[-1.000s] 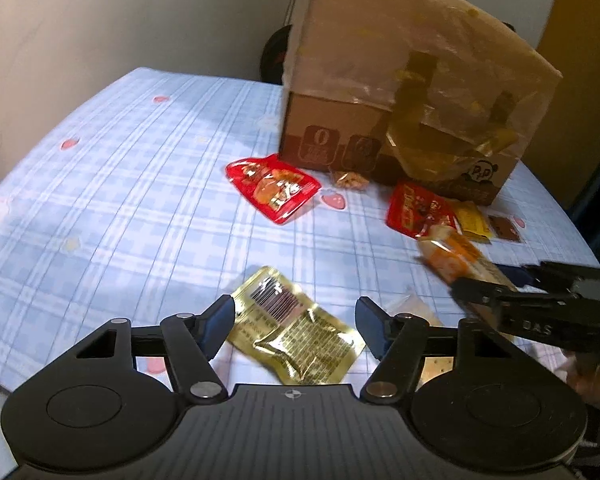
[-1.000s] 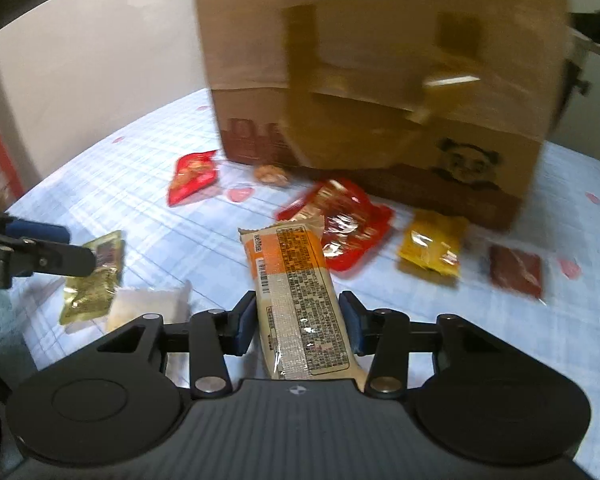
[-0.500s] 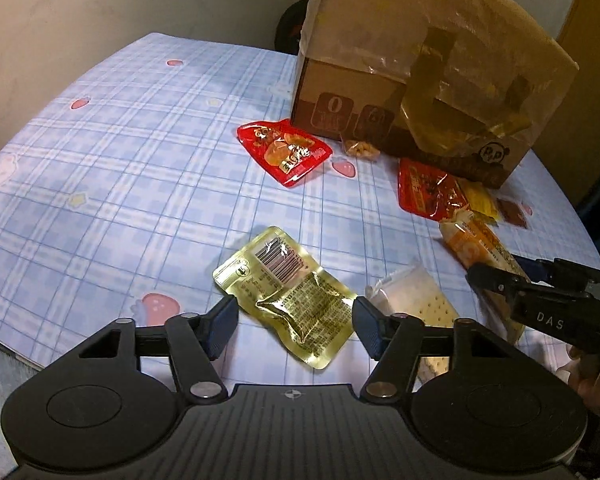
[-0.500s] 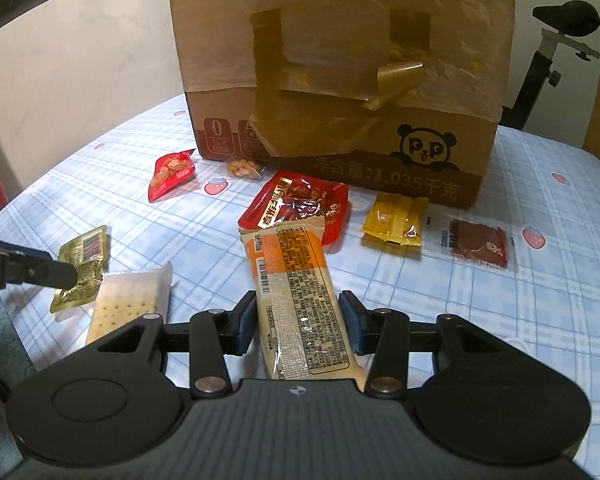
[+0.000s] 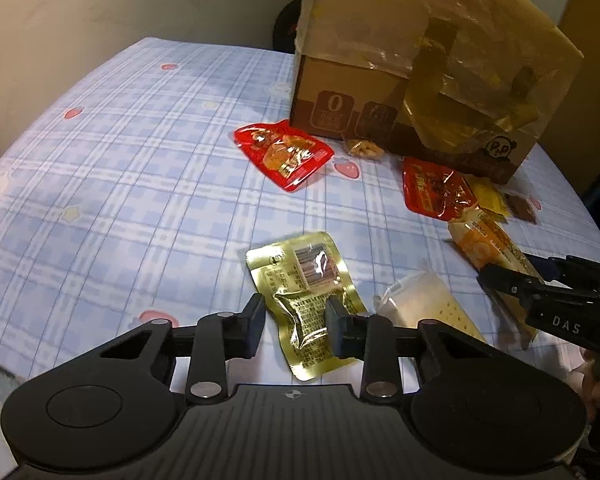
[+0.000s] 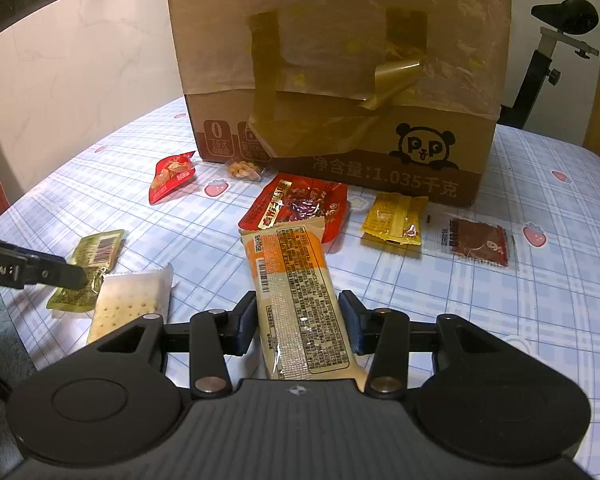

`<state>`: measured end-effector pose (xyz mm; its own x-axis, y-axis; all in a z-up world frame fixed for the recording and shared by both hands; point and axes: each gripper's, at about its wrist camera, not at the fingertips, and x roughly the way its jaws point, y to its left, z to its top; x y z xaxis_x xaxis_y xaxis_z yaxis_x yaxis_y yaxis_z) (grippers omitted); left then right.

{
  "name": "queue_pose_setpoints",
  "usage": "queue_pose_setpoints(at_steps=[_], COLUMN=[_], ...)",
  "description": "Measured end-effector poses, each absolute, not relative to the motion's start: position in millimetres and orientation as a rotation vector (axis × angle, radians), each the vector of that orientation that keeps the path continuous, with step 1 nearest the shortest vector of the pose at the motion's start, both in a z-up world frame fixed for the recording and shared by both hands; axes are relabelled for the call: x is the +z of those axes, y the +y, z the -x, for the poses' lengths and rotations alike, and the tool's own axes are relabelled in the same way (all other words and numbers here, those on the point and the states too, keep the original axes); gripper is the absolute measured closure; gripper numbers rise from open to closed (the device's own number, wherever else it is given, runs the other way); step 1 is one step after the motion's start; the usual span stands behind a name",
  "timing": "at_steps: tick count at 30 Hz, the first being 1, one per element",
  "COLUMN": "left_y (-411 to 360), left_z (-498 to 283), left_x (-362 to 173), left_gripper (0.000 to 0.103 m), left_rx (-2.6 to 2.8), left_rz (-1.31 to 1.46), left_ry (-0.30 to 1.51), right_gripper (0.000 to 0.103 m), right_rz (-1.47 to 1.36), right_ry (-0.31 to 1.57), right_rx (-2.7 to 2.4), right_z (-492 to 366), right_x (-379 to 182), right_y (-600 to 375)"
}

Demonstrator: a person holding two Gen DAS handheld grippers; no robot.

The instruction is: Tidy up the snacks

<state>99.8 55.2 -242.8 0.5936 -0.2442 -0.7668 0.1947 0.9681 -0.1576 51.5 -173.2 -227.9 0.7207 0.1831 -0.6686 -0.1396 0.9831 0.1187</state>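
My left gripper (image 5: pixel 294 328) stands low over a gold foil packet (image 5: pixel 300 276) on the blue checked tablecloth (image 5: pixel 120 160). Its jaws are closing, the packet's lower half creases between the pads, and the right pad overlaps its edge. My right gripper (image 6: pixel 298 326) is shut on a long orange-and-white snack bar (image 6: pixel 296 280), which sticks out forward between the fingers. The right wrist view shows the left fingertip on the gold packet (image 6: pixel 96 248). In the left wrist view the right gripper (image 5: pixel 512 280) holds the bar (image 5: pixel 484 244) at the right edge.
A taped cardboard box (image 6: pixel 340 40) stands at the back. A cracker pack (image 6: pixel 128 304) lies beside the gold packet. Two red packets (image 5: pixel 286 154) (image 6: pixel 300 208), a small nut pack (image 6: pixel 244 170), a yellow sachet (image 6: pixel 394 218) and a brown one (image 6: pixel 478 242) lie before the box.
The left jaws have narrowed from wide apart onto the gold packet, which now creases between them. The right gripper keeps its grip on the bar.
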Motion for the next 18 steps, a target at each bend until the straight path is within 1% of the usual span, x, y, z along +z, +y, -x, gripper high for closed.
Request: queue_pose_setpoints(at_steps=[10,11,15,16,18], left_y=[44,42,44,46,48], left_z=[-121,-123,-126,-125,-119], left_x=[-246,-247,-246,-245,-241], left_gripper=[0.077,0.08,0.078,0.075,0.043], left_rx=[-0.269,-0.266,-0.303,-0.324,-0.361], left_rz=[0.01,-0.004,-0.005,0.009,0.005], left_ry=[0.847,0.841,0.844,0.846,0.827], right_gripper=[0.057,0.057,0.057,0.057,0.057], right_rz=[-0.061,-0.062,-0.062,-0.064,-0.068], right_ry=[0.744,0.745,0.745,0.745,0.744], right_rx=[0.18,0.18,0.181,0.182,0.183], right_z=[-51,-51,-51,-51,-51], right_x=[-228,-228,-228,-228,-228], right_y=[-173,-173,-173,-173,-174])
